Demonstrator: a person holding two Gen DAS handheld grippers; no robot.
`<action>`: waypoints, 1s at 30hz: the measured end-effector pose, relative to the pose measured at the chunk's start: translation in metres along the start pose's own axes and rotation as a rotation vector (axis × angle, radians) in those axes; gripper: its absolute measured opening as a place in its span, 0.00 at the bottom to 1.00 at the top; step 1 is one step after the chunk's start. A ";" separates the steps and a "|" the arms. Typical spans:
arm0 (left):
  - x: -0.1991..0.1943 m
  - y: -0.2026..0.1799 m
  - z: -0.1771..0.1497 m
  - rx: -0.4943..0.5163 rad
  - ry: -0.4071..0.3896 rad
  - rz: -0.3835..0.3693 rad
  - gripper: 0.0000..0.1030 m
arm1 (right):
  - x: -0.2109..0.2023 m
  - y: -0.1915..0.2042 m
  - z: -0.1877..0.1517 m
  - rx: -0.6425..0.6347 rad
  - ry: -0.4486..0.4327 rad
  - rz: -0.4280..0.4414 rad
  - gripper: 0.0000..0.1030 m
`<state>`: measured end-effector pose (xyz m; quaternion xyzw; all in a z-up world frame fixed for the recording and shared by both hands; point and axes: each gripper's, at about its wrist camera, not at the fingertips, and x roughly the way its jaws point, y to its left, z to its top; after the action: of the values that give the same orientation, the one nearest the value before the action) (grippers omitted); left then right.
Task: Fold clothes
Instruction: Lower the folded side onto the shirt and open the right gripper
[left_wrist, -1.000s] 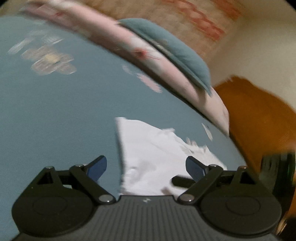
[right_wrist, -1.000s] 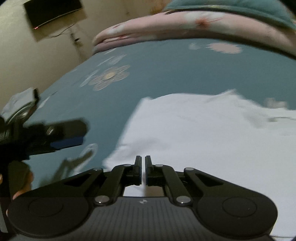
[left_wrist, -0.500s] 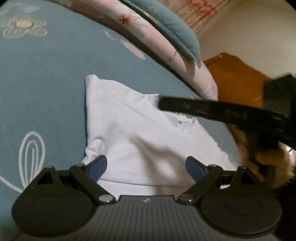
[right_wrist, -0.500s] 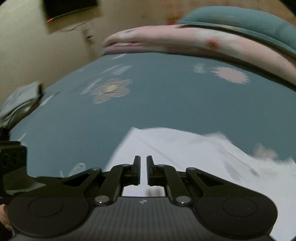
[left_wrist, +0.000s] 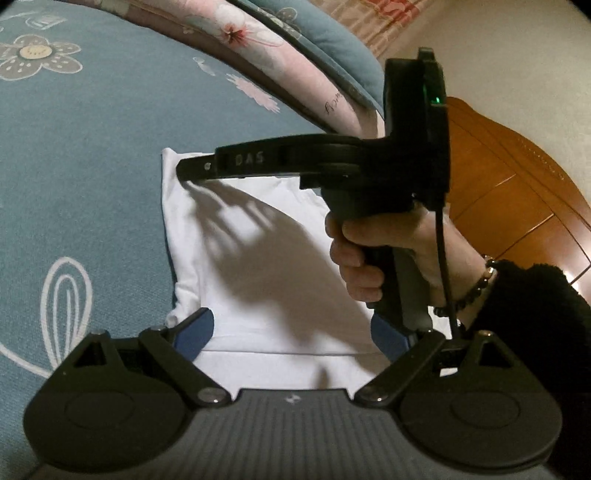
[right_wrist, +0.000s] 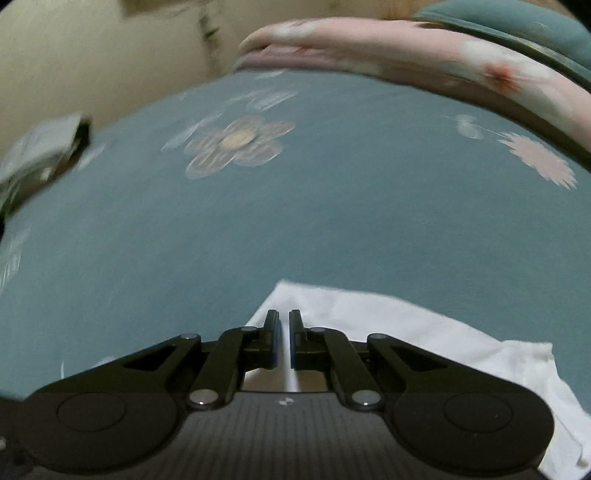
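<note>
A white garment lies folded flat on the blue flowered bedsheet. My left gripper is open, its blue-padded fingers spread over the garment's near edge with nothing between them. In the left wrist view a hand holds my right gripper, whose tip rests at the garment's far left corner. The right wrist view shows the right gripper shut to a thin slit just over that corner of the white garment. Whether it touches the cloth I cannot tell.
A rolled pink floral quilt and a teal pillow line the far side of the bed. Brown wooden furniture stands to the right. A blurred grey thing sits at the bed's left edge. Open bedsheet stretches beyond the garment.
The right gripper has swept left across the garment to its far left corner, still shut. My left gripper has closed in on the near edge, still open.
</note>
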<state>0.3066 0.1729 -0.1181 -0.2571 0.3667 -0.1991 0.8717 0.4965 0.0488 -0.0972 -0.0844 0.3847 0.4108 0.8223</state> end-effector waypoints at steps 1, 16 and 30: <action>-0.001 0.000 0.000 0.002 0.001 0.002 0.89 | -0.002 0.000 -0.001 0.003 -0.003 0.007 0.07; -0.014 0.002 0.005 -0.006 -0.033 0.025 0.92 | -0.021 0.007 -0.014 -0.031 -0.080 -0.051 0.10; -0.056 0.043 0.021 -0.138 -0.166 0.133 0.96 | -0.026 0.042 -0.053 -0.042 -0.018 0.079 0.06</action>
<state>0.2929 0.2427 -0.1007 -0.3071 0.3226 -0.0931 0.8905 0.4254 0.0360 -0.1082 -0.0828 0.3717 0.4518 0.8067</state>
